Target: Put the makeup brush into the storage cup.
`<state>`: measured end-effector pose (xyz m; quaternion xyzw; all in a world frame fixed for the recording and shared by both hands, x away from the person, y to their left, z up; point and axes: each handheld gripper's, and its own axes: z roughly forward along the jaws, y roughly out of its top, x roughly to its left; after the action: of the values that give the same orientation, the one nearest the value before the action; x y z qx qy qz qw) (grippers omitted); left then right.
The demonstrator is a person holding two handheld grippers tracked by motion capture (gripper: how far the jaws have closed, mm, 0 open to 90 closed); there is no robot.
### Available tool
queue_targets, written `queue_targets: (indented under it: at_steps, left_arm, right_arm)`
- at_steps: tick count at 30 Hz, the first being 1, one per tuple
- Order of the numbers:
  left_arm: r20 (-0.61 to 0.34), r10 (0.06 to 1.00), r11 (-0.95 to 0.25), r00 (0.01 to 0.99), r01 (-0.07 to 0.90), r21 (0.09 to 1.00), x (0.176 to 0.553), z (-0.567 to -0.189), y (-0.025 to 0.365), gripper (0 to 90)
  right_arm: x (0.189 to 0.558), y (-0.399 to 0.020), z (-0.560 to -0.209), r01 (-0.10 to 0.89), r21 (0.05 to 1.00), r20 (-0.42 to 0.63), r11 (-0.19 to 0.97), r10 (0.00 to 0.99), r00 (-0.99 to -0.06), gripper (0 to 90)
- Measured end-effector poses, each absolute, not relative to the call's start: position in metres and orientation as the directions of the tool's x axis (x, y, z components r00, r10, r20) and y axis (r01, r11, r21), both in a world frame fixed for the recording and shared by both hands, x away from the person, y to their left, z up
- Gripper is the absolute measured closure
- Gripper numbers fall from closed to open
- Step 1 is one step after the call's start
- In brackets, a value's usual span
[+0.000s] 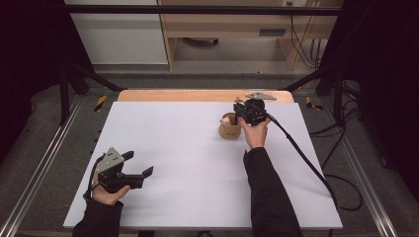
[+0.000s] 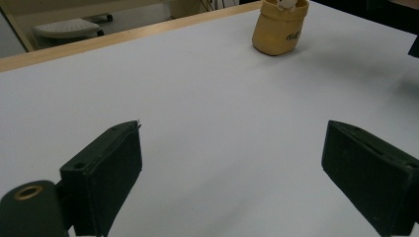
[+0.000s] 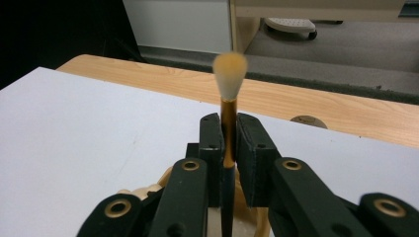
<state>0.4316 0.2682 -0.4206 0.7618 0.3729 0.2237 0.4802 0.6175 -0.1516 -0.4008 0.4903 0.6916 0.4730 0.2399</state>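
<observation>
A small tan pot [image 1: 230, 128] stands on the white sheet at the back right, and it also appears far off in the left gripper view [image 2: 279, 27]. My right gripper [image 1: 241, 109] hovers right above the pot, shut on the thin handle of a brush [image 3: 230, 74]. The brush stands upright, its pale, orange-tinted bristles above the jaws [image 3: 228, 123]. The pot's rim [image 3: 148, 190] peeks out below the jaws. My left gripper [image 1: 139, 167] rests low at the front left, open, with bare sheet between its fingers [image 2: 232, 143].
The white sheet [image 1: 188, 163] covers most of the wooden table [image 1: 197, 95]. A black cable [image 1: 301, 153] trails from the right gripper off the right side. Metal frame rails [image 1: 44, 158] flank the table, and cabinets stand behind it.
</observation>
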Motion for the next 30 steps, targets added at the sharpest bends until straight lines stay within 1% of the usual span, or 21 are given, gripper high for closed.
queue_targets:
  at_steps: [4,12,15,17,21,25,30]
  left_arm:
    - [-0.018,0.784,-0.261,0.620,0.355,0.898,0.432,-0.421,0.268,8.3]
    - [-0.019,0.787,-0.259,0.617,0.358,0.897,0.432,-0.421,0.269,8.3]
    - [-0.018,0.787,-0.259,0.616,0.358,0.897,0.432,-0.421,0.268,8.2]
    - [-0.019,0.788,-0.258,0.615,0.359,0.897,0.432,-0.421,0.268,8.2]
    - [-0.022,0.790,-0.256,0.613,0.361,0.897,0.432,-0.421,0.268,8.1]
    - [-0.024,0.790,-0.254,0.613,0.361,0.897,0.432,-0.421,0.268,7.9]
    - [-0.025,0.790,-0.254,0.612,0.364,0.896,0.432,-0.422,0.268,7.7]
  right_arm:
    - [0.615,-0.153,-0.402,0.466,0.881,0.133,0.080,0.904,-0.407,76.6]
    - [0.599,-0.158,-0.398,0.439,0.893,0.128,0.095,0.883,-0.451,69.0]
    - [0.590,-0.159,-0.393,0.420,0.902,0.132,0.097,0.866,-0.483,62.6]
    - [0.583,-0.159,-0.390,0.407,0.908,0.129,0.101,0.856,-0.501,60.2]
    - [0.569,-0.162,-0.384,0.388,0.916,0.134,0.100,0.835,-0.533,50.1]
    - [0.554,-0.165,-0.381,0.363,0.924,0.115,0.121,0.817,-0.565,38.1]
    - [0.536,-0.171,-0.380,0.353,0.924,0.097,0.149,0.800,-0.592,27.9]
